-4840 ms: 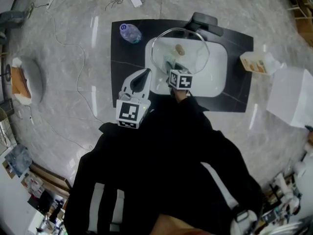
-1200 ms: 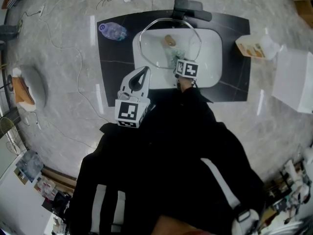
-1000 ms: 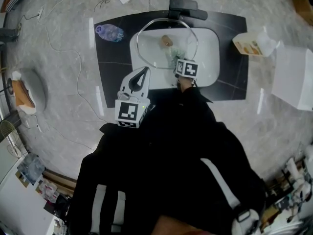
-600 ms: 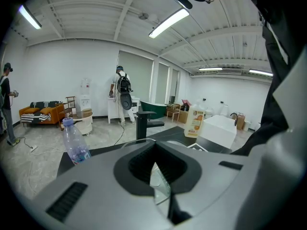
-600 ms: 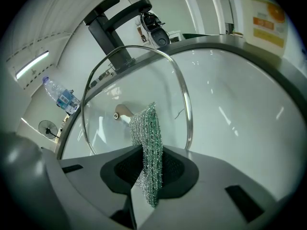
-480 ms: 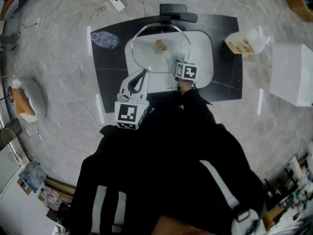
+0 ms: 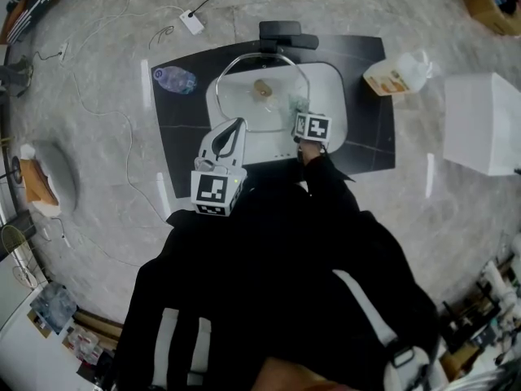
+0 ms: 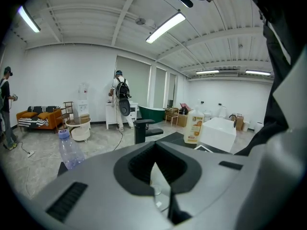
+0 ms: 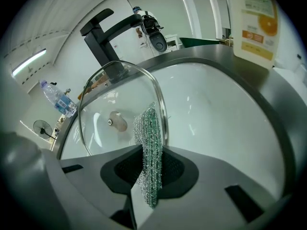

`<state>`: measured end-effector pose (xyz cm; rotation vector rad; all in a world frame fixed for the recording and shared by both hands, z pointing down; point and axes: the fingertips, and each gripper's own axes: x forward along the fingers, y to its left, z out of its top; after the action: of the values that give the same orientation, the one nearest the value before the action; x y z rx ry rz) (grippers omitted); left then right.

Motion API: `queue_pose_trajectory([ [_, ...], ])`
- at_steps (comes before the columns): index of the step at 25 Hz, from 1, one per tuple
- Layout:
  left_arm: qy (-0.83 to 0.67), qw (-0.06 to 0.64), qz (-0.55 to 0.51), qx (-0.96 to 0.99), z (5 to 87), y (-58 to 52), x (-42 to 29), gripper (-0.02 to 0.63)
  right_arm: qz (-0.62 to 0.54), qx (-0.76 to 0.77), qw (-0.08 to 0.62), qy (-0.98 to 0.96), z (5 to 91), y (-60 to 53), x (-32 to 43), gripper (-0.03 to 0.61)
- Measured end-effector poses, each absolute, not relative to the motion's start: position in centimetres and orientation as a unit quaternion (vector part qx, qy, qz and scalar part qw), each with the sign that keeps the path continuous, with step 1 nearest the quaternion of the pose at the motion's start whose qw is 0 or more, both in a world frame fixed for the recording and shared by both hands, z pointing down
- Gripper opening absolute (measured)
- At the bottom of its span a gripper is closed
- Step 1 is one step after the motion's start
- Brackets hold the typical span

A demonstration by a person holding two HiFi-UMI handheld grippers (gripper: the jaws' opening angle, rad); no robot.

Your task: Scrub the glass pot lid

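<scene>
Green wire-mesh scourer (image 9: 146, 123) is pinched flat between the right gripper's (image 9: 148, 152) jaws (free edge forward, ready to rub). It appears to touch the rim of the glass pot lid (image 9: 115, 95), which stands tilted inside the white sink (image 9: 220, 114). The left gripper (image 8: 156, 171), jaws pressed together and empty, waits at the sink's near edge, clear of the scrubbing.

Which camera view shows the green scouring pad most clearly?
The right gripper view: the scouring pad fills the centre, clamped between the jaws by the glass lid. The head view shows only a small greenish patch; the left gripper view, none.
</scene>
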<state>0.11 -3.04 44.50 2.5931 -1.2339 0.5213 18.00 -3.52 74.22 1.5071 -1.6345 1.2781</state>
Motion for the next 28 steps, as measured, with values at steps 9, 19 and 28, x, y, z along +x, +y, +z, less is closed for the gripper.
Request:
queue_pose_trajectory([
  [9,-0.408,0.106,0.171,0.891,44.0,-3.4,0.0,0.003,0.466,0.586,0.273,-0.604,72.0,-3.4,19.6,0.067],
  [19,-0.395,0.106,0.163,0.898,43.7,-4.3,-0.7,0.002,0.415,0.604,0.211,-0.647,64.2,-4.2,19.2,0.066],
  [28,-0.394,0.112,0.144,0.901,42.9,-5.4,-1.0,0.002,0.334,0.595,0.127,-0.72,55.8,-6.3,16.1,0.066],
])
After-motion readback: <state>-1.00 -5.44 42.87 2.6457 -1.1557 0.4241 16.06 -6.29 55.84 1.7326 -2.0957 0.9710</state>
